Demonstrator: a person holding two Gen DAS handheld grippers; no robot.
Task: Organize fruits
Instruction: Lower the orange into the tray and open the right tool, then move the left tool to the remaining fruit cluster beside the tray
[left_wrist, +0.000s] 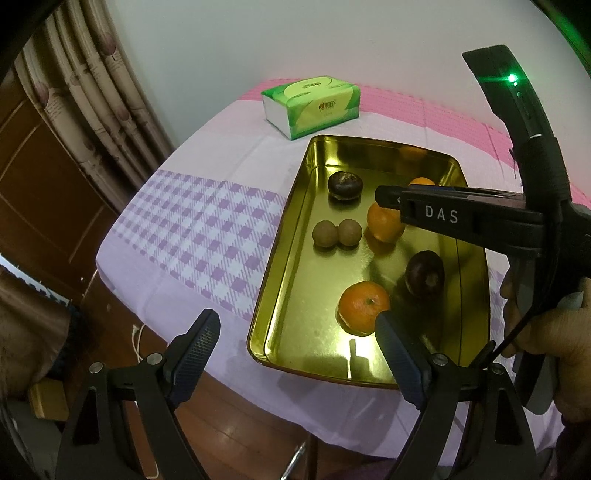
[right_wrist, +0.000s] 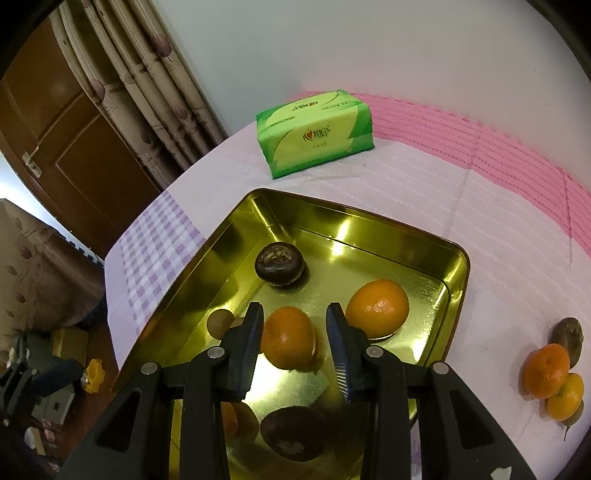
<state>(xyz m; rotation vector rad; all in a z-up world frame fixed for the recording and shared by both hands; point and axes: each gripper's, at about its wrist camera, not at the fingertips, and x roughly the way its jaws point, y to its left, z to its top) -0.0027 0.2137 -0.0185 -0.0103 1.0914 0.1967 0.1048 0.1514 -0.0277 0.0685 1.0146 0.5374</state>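
Note:
A gold metal tray (left_wrist: 280, 258) (right_wrist: 207, 258) lies on the table and holds several fruits: oranges (left_wrist: 364, 306) (right_wrist: 290, 338), dark brown fruits (left_wrist: 344, 185) (right_wrist: 279, 263) and two small tan round fruits (left_wrist: 336, 233). My right gripper (right_wrist: 295, 347) hangs open over the tray, its fingers on either side of an orange, not touching it; it also shows in the left wrist view (left_wrist: 388, 201). A second orange (right_wrist: 377, 309) lies just right of it. My left gripper (left_wrist: 295, 339) is open and empty at the tray's near edge. More oranges (right_wrist: 546, 371) and a dark fruit (right_wrist: 569, 334) lie on the cloth right of the tray.
A green tissue pack (left_wrist: 311, 105) (right_wrist: 314, 133) sits behind the tray. The table has a pink and purple checked cloth (left_wrist: 192, 229). Curtains (left_wrist: 92, 92) and a wooden door (right_wrist: 66, 122) stand at the left, beyond the table's edge.

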